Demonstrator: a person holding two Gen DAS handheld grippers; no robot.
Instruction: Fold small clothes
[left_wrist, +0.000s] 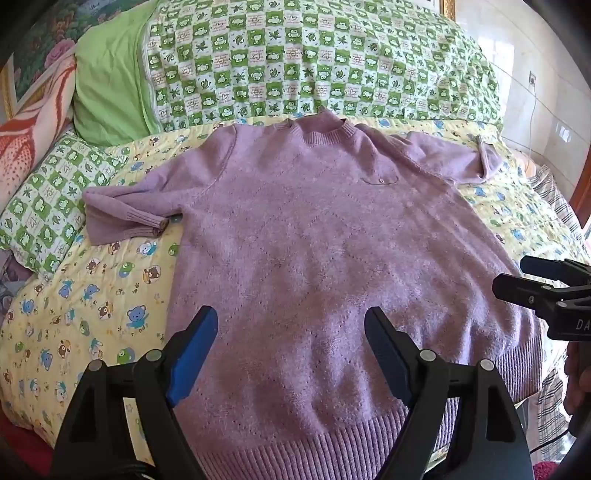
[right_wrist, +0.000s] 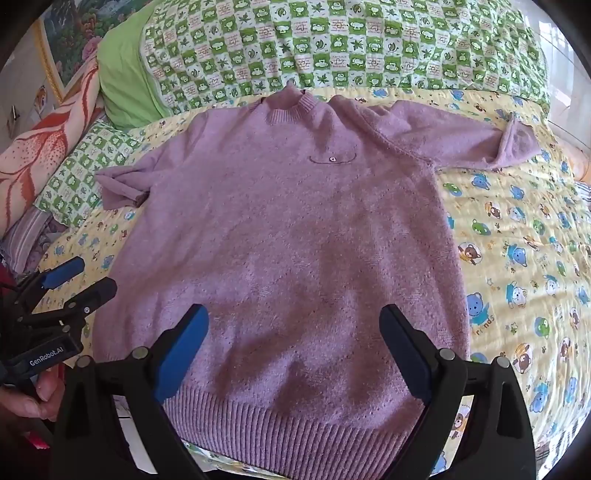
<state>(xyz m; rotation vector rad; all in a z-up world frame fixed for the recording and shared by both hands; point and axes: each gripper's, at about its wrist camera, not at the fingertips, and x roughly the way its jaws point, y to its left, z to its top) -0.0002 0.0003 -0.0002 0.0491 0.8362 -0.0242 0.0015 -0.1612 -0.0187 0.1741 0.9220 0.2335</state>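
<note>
Left wrist view: spread left gripper (left_wrist: 291, 325) hides the sweater (left_wrist: 314, 229) hem; right gripper (left_wrist: 517, 273), also spread, is cut off.

A lilac knitted sweater (right_wrist: 288, 236) lies spread flat, front up, on a yellow quilt (right_wrist: 517, 236) printed with cartoon bears. The right gripper (right_wrist: 293, 325) hovers over its lower part, jaws wide apart, nothing between them. At the left edge, the left gripper (right_wrist: 79, 277) is held by a hand (right_wrist: 35, 395), jaws parted. Behind the collar lies a green checked pillow (right_wrist: 332, 48).
</note>
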